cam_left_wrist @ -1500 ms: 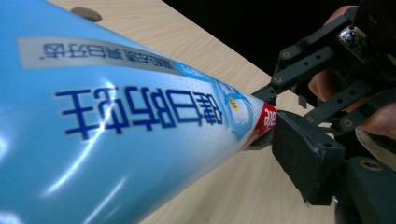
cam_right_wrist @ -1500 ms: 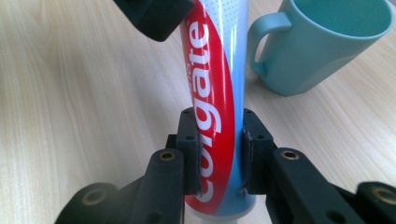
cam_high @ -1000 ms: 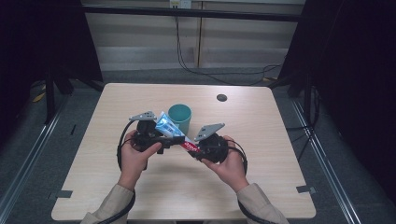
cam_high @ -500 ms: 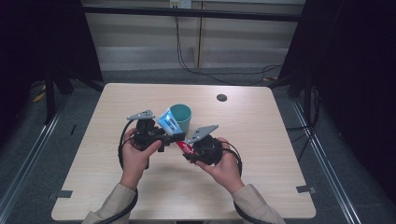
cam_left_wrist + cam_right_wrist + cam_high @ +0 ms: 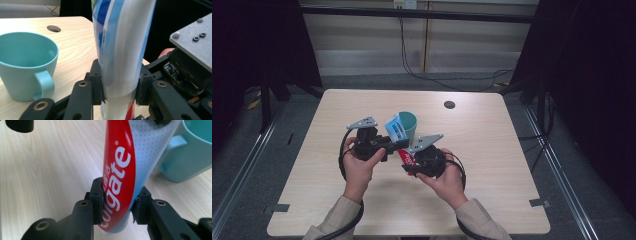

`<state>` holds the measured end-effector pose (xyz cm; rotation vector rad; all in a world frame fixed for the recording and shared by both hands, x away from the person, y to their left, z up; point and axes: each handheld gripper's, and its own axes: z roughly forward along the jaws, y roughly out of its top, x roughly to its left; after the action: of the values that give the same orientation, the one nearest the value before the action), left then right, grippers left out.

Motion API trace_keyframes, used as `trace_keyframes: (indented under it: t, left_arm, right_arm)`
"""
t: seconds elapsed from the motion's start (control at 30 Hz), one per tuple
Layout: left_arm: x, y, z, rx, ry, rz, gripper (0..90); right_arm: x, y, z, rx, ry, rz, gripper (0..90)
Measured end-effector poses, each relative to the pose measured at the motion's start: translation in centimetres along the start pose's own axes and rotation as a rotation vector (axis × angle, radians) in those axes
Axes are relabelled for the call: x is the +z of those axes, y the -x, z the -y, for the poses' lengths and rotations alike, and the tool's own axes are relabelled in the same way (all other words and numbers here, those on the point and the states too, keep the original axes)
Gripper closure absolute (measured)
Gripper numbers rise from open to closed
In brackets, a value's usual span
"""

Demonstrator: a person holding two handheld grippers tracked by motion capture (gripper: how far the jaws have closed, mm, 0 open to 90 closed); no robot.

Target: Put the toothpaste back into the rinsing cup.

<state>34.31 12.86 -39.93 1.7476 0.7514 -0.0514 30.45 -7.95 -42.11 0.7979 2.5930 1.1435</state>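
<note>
In the high view, two sleeved forearms are seen coming in from the near edge of the counter point(image 5: 492, 200), each hand wrapped around a claw. The right claw point(image 5: 408, 161) is held closest to the person, the left claw point(image 5: 398, 144) a little farther off and to the left. A toothpaste tube point(image 5: 398, 136) is carried between them, just above the counter, its red end low by the right claw and its blue and white end raised toward the cup.

In the right gripper view, the red, lettered part of the tube point(image 5: 125, 175) is seen between the right claw point(image 5: 119, 202); its jaws have just been opening a little, yet the pads are still seen against both sides of the tube. In the left gripper view, the blue and white part of the tube point(image 5: 122, 45) is pinched by the left claw point(image 5: 119, 83), whose jaws have just been closing on it; the tube's sides are pressed in at the pads.

Just beyond the tube, a teal cup point(image 5: 408, 125) is stood upright on the counter, its handle turned toward the claws point(image 5: 45, 82). Whether the tube's far end touches the cup's rim cannot be told. Farther back, a dark round hole point(image 5: 449, 104) is set in the counter top, well apart from the cup. Beyond the far edge, cables are seen hanging against a pale wall.
</note>
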Motion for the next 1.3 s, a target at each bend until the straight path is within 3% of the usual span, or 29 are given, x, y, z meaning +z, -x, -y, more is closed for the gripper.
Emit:
trace_keyframes:
  t: [0.3, 0.57, 0.77, 0.83, 0.97, 1.0, 1.1, 1.13, 1.2, 1.3]
  left_arm:
    - [0.0, 0.3, 0.0, 0.015, 0.032, -0.001, 70.0]
    - [-0.1, 0.4, 0.0, -0.001, 0.054, -0.002, 71.3]
    - [-0.4, 0.5, -0.2, 0.009, 0.060, 0.001, 72.4]
    - [-0.5, 0.4, -0.3, -0.012, 0.076, 0.004, 72.5]
    - [-0.7, 0.6, -0.4, 0.008, 0.080, -0.005, 72.4]
    - [-0.9, 0.6, -0.6, 0.021, 0.081, -0.012, 72.5]
    - [-1.2, 0.7, -0.8, 0.032, 0.077, -0.018, 72.5]
    - [-1.5, 0.7, -1.0, 0.040, 0.078, -0.030, 72.4]
    - [-1.7, 0.7, -1.0, 0.039, 0.083, -0.034, 72.5]
    - [-2.3, 0.6, -1.4, 0.060, 0.080, -0.051, 72.4]
  right_arm:
    - [-0.2, 0.2, 0.2, -0.006, 0.028, 0.012, 61.2]
    - [-0.2, 0.1, 0.3, 0.002, 0.054, 0.006, 55.1]
    - [-0.4, 0.2, 0.5, 0.017, 0.080, -0.012, 52.0]
    - [-0.4, 0.3, 0.5, 0.019, 0.094, -0.016, 50.1]
    - [-0.4, 0.2, 0.4, -0.001, 0.079, -0.009, 47.3]
    - [-0.4, 0.3, 0.6, -0.020, 0.073, -0.009, 42.4]
    - [-0.5, 0.5, 0.9, -0.026, 0.074, -0.003, 40.2]
    - [-0.7, 0.8, 1.4, -0.017, 0.088, -0.001, 33.3]
    - [-0.8, 1.0, 1.7, -0.009, 0.090, 0.000, 31.2]
    - [-1.3, 2.1, 3.2, 0.008, 0.078, 0.039, 23.3]
